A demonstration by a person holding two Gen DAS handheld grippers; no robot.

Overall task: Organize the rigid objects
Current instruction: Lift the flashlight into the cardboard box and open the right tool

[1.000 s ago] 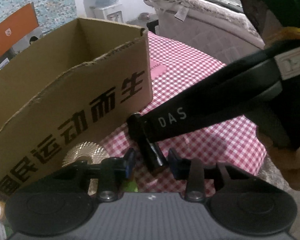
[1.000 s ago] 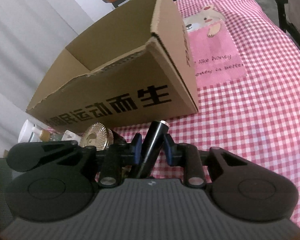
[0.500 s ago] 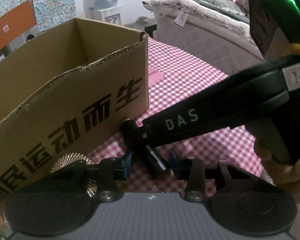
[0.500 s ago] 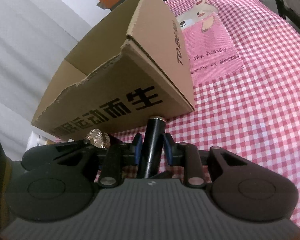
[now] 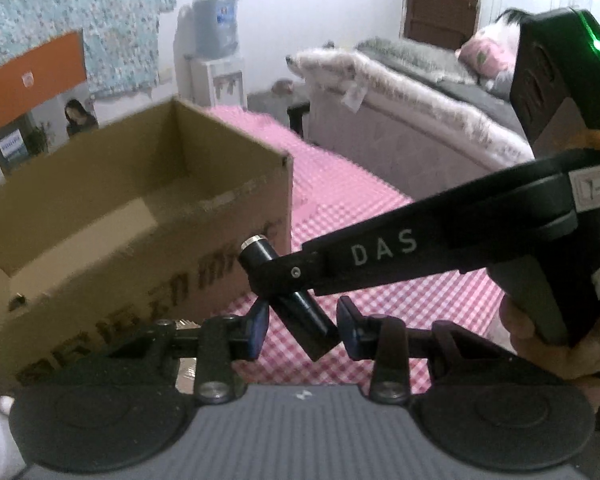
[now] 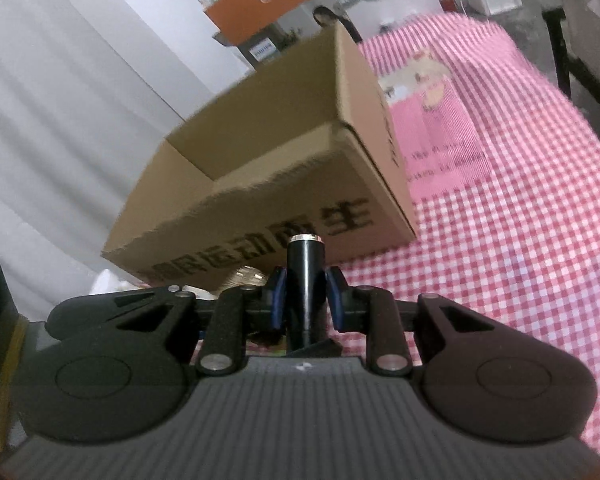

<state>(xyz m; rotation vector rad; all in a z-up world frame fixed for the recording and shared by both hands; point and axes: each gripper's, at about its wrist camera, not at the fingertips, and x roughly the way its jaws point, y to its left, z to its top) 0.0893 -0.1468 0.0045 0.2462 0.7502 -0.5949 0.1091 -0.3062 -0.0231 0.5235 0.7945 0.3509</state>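
My right gripper [image 6: 305,298] is shut on a black cylinder with a silver cap [image 6: 305,276] and holds it in the air in front of an open cardboard box [image 6: 284,176]. In the left wrist view the right gripper [image 5: 278,276] reaches in from the right, with the black cylinder [image 5: 292,300] held slanted between my left gripper's fingers. My left gripper [image 5: 302,328] is open around the cylinder's lower end without touching it. The box [image 5: 132,216] stands at the left, its inside mostly bare.
The box stands on a pink-and-white checked tablecloth [image 6: 520,240]. A gold ribbed object [image 6: 246,276] lies at the box's near side. A grey sofa [image 5: 400,120] stands beyond the table on the right, and a white curtain [image 6: 60,120] hangs on the left.
Both grippers have risen. The right gripper has lifted the black cylinder up to near the box's rim height, and the box's inside now shows.
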